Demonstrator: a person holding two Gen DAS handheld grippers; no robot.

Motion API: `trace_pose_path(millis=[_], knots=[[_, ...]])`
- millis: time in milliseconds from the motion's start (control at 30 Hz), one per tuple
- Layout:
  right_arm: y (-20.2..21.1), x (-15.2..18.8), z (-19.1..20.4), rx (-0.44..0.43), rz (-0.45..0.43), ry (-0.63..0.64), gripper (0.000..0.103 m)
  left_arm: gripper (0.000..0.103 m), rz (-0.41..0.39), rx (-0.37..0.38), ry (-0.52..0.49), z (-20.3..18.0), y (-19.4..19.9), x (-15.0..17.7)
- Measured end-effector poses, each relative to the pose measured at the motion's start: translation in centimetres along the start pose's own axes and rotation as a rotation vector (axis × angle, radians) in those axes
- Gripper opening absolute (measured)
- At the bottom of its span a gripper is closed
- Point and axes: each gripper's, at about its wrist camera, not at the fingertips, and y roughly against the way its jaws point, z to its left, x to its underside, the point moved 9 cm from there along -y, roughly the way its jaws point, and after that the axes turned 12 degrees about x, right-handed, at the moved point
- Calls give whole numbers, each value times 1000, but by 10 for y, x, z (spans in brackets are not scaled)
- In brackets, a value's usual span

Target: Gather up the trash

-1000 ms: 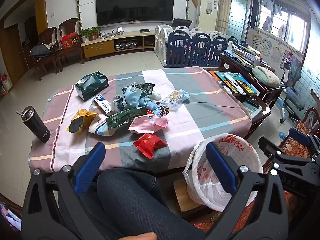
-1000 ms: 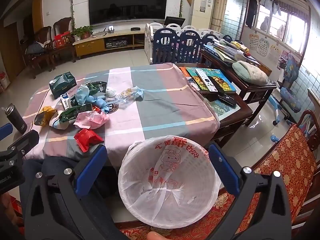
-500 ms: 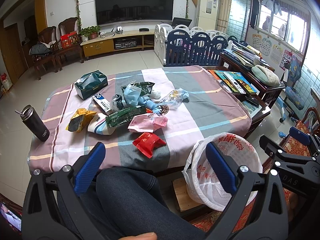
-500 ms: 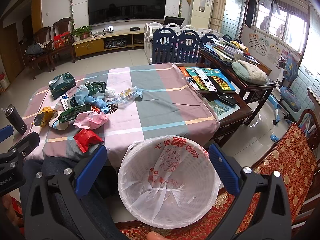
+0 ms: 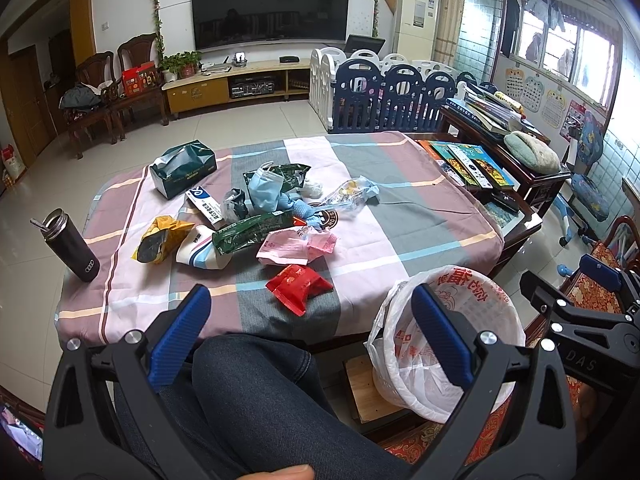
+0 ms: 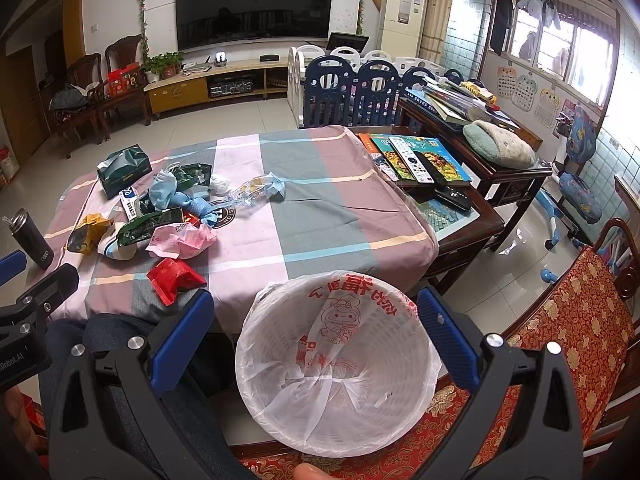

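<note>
A pile of trash lies on the striped tablecloth point(image 5: 400, 216): a red wrapper point(image 5: 298, 283) nearest me, a pink wrapper point(image 5: 294, 245), a green packet point(image 5: 252, 232), a yellow bag point(image 5: 160, 238), a blue face mask point(image 5: 264, 192) and a clear plastic bag point(image 5: 348, 194). A white bin lined with a printed plastic bag point(image 6: 340, 360) stands below the table's near edge, and shows in the left wrist view point(image 5: 472, 320). My left gripper point(image 5: 308, 320) is open and empty above my knee. My right gripper point(image 6: 312, 320) is open and empty over the bin.
A dark flask point(image 5: 72, 246) stands at the table's left edge and a green tissue box point(image 5: 184, 168) at the back. Books and remotes point(image 6: 416, 158) lie on a side table at the right. A red patterned chair point(image 6: 560, 328) is beside the bin.
</note>
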Motion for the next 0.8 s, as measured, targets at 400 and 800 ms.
trace_pose_path(millis=[400, 800], knots=[[0, -3, -1, -1, 2, -2, 100, 100, -2, -6, 7, 4, -1, 4], [0, -3, -1, -1, 1, -3, 100, 100, -9, -26, 13, 10, 4, -2]])
